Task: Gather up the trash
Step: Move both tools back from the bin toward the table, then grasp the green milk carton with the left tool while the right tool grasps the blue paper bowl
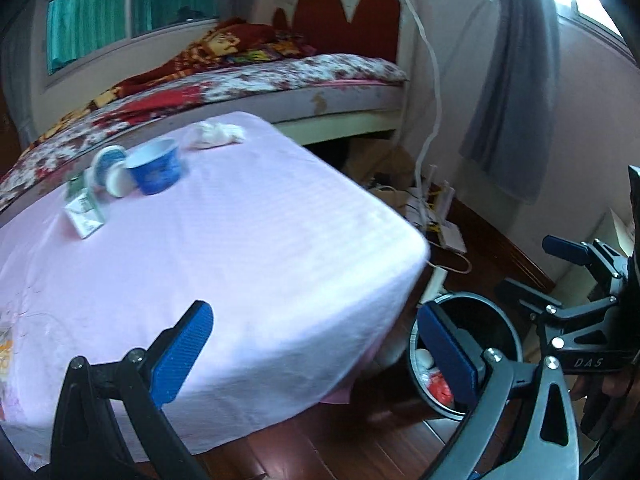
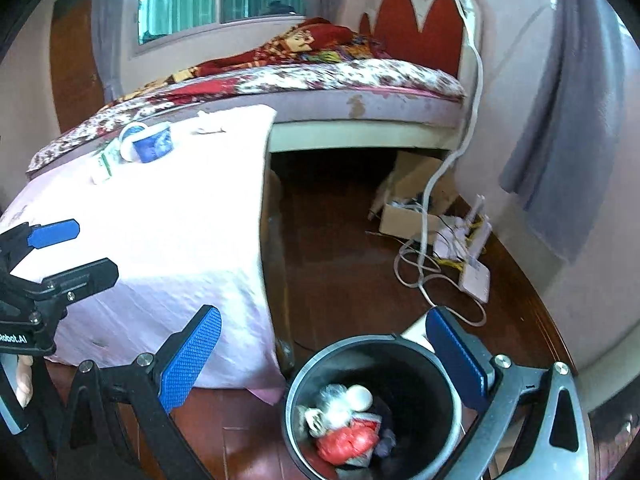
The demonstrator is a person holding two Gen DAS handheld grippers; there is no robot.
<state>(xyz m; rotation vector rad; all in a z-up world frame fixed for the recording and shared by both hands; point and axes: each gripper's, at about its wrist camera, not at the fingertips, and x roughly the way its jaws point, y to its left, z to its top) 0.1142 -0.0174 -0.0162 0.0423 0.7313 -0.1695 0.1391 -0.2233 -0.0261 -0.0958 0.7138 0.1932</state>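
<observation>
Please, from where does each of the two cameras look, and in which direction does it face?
Left wrist: sits on the left gripper, above the pink table, facing the bed; the right gripper shows at right.
Right wrist: sits on the right gripper, above the black bin, facing the bed; the left gripper and fingers show at left.
Shared: table, blue cup, bin, bed.
</observation>
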